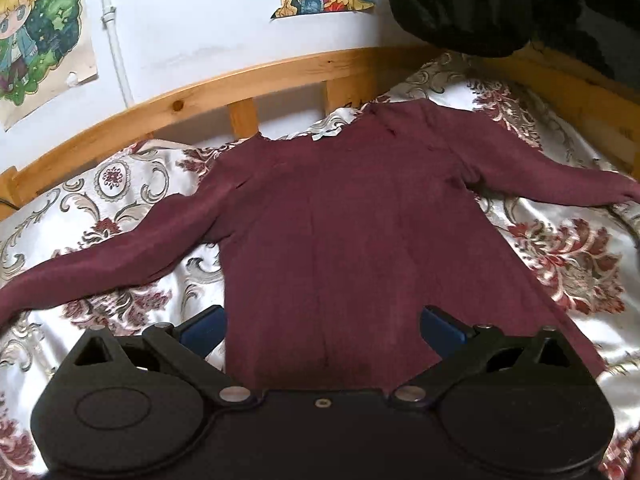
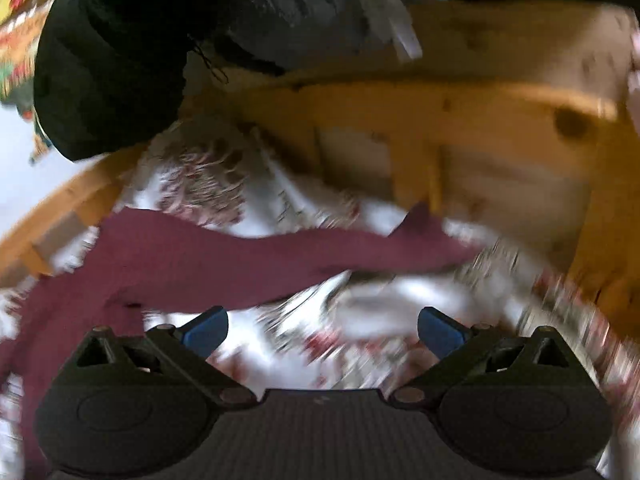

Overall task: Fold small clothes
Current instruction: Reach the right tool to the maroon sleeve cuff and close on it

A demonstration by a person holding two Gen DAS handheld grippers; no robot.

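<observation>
One maroon shirt (image 1: pixel 340 240) lies flat on the patterned bedspread (image 1: pixel 560 248).
Neck points toward the wooden bed rail (image 1: pixel 240 84), sleeves spread sideways; left gripper (image 1: pixel 322 330) and right gripper (image 2: pixel 322 330) both gape wide, empty.
</observation>
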